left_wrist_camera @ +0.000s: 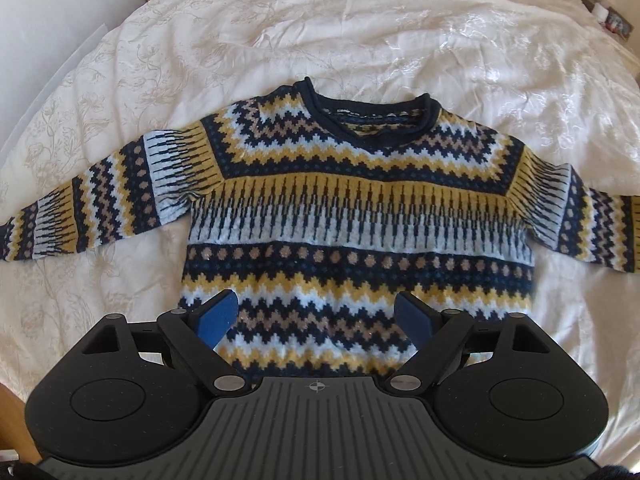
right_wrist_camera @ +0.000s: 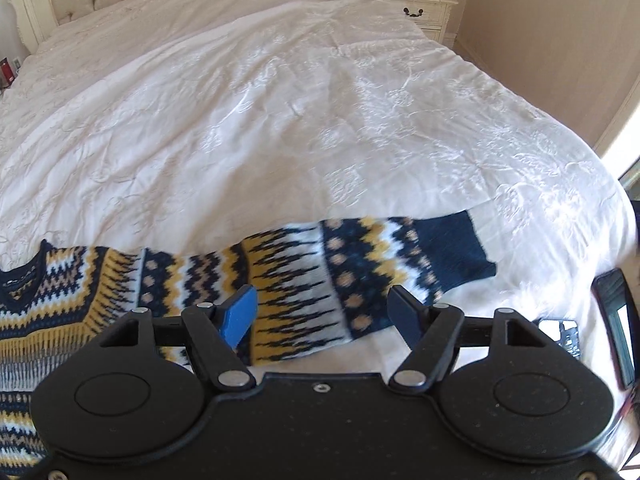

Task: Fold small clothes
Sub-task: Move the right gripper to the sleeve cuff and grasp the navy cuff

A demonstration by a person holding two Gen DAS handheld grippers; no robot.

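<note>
Knit sweater spread flat on white duvet, sleeves out, ready for folding. Left gripper over hem, jaws apart, empty. Right gripper over right sleeve, jaws apart, probably lining up first grab.

Standing here, I can make out almost nothing to read. Inside the neckline of the patterned sweater, near the upper middle of the left wrist view, there is a small run of pale lettering on a neck label, too small and blurred to spell out. On the left gripper body, at lower centre of the same view, sits a small crosshair sign, a circle crossed by two lines. The right wrist view shows no legible words or numbers.
</note>
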